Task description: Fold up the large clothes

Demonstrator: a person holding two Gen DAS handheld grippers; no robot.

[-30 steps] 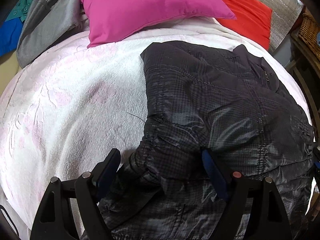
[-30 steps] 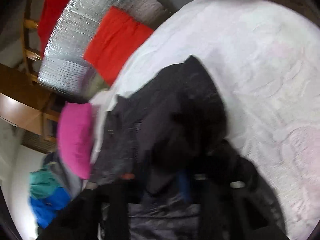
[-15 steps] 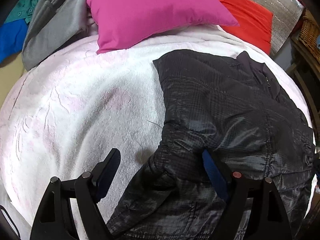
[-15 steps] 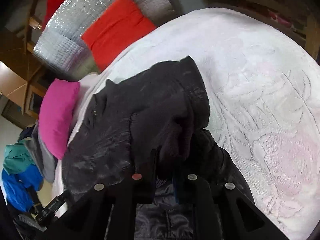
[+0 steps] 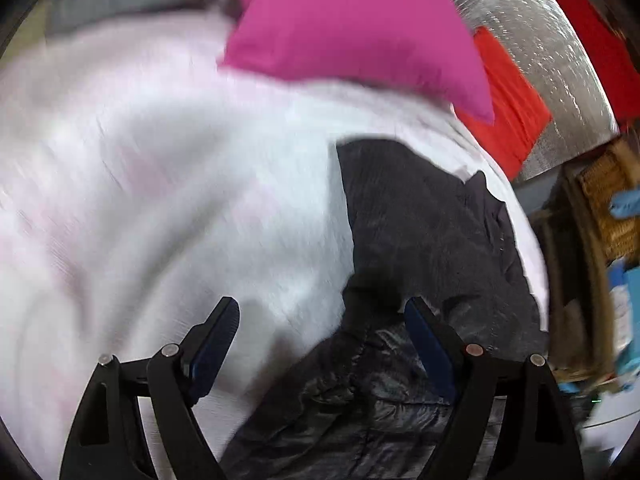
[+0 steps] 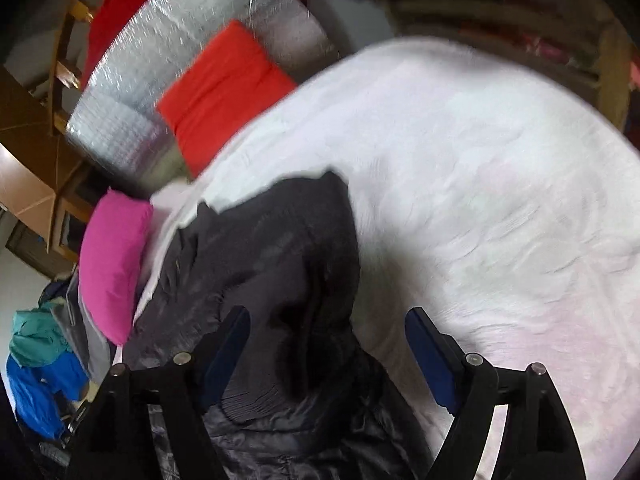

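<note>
Between the fingers of the right gripper [image 6: 327, 334], which stand wide apart and hold nothing, lies a dark bunched part of the jacket [image 6: 280, 280]. The left gripper [image 5: 322, 330] is also wide and empty, one finger over the blanket [image 5: 140, 200], the other over the jacket's edge. The jacket lies on the bed, partly folded over itself, on the side nearer the red cushion [image 6: 224, 92].

By judgement, one fold is just laid and the grippers are free between grasps. The next move asks for a new hold on an edge or sleeve, with the fingers closing on only the layers wanted.

The jacket is thin quilted cloth, shiny and slippery-looking, with a fine check pattern and a ribbed cuff. The blanket is white, soft and textured, with pale pink marks. A pink pillow [image 5: 352, 28] sits plump behind.
</note>
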